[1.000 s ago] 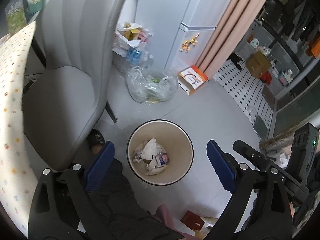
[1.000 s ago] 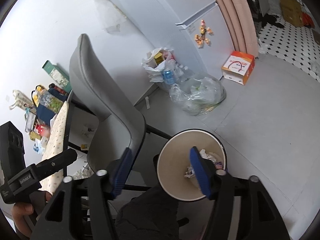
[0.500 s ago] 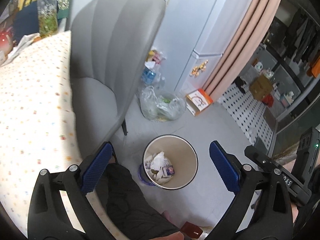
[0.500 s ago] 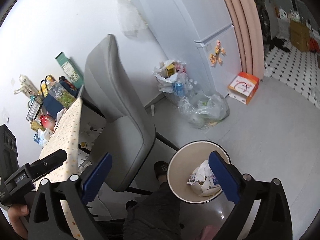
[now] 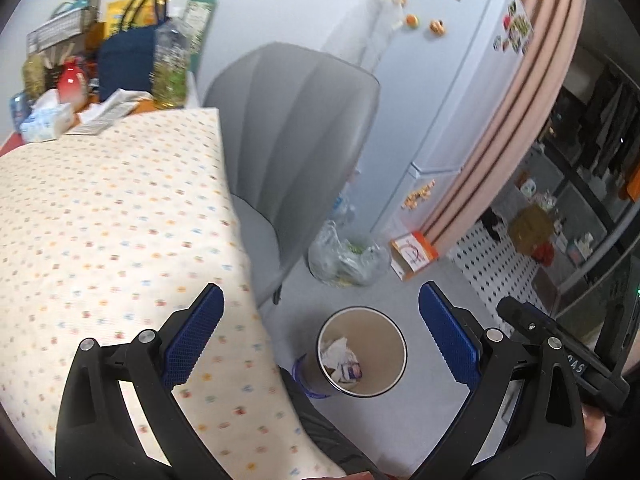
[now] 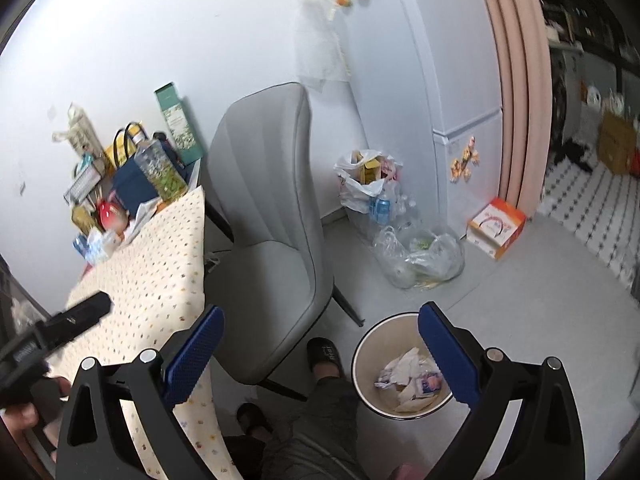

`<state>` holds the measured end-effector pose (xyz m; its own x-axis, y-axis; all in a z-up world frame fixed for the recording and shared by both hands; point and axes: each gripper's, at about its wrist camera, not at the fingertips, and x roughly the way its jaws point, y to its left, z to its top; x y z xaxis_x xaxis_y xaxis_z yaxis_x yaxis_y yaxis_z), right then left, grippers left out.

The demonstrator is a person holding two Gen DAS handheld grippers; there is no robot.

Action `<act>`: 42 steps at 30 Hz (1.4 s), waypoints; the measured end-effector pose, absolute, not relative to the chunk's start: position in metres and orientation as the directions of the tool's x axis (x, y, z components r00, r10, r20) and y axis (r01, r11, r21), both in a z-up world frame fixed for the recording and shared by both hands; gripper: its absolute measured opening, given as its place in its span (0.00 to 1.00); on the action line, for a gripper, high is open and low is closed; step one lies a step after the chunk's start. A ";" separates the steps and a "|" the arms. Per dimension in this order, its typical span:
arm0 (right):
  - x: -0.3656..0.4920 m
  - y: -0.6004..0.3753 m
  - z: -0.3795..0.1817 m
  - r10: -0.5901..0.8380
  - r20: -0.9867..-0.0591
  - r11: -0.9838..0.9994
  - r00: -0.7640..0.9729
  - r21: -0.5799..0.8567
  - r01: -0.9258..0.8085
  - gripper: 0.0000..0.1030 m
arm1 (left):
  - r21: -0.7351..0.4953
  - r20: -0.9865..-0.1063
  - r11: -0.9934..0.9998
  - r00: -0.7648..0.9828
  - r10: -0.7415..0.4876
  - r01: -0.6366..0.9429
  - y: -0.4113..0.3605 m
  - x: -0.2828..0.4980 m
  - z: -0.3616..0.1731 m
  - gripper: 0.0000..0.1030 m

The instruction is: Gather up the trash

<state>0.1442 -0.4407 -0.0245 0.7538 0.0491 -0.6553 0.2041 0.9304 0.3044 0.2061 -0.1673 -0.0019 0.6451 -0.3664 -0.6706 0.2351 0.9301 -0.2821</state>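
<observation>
Several crumpled papers and wrappers (image 6: pixel 412 380) lie at the bottom of the round beige bin (image 6: pixel 366 360), which stands on the grey floor (image 6: pixel 540 280) at about 5 o'clock in our right wrist view and just right of 6 o'clock in our left. We hold nothing: our right gripper (image 6: pixel 320 356) has its blue pads spread wide with only air between them, and our left gripper (image 5: pixel 320 340) stands equally wide and empty. Just beside the bin at its 9 o'clock we see our own trouser leg and a dark slipper (image 6: pixel 325 356). Beyond the bin at 12 o'clock sits a clear plastic bag (image 6: pixel 420 258), with a white bag of bottles (image 6: pixel 370 184) behind it against the fridge (image 6: pixel 440 80), and an orange-and-white box (image 6: pixel 496 228) at 2 o'clock. A grey chair (image 6: pixel 272 220) stands at the bin's 10 o'clock, tucked beside the table with the dotted cloth (image 5: pixel 100 220), whose far end is crowded with bags and bottles.
</observation>
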 end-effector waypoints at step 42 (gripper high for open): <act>0.070 -0.265 0.067 0.223 -0.539 0.972 0.812 0.185 -0.144 0.93 | -0.194 -0.490 0.981 0.867 -0.088 -0.010 0.005 0.036 0.079 0.94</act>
<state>0.0701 -0.2650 0.0669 0.8123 0.2230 -0.5390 -0.1442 0.9721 0.1849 0.0355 0.0050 0.0790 0.8673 -0.0882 -0.4899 -0.0099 0.9809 -0.1941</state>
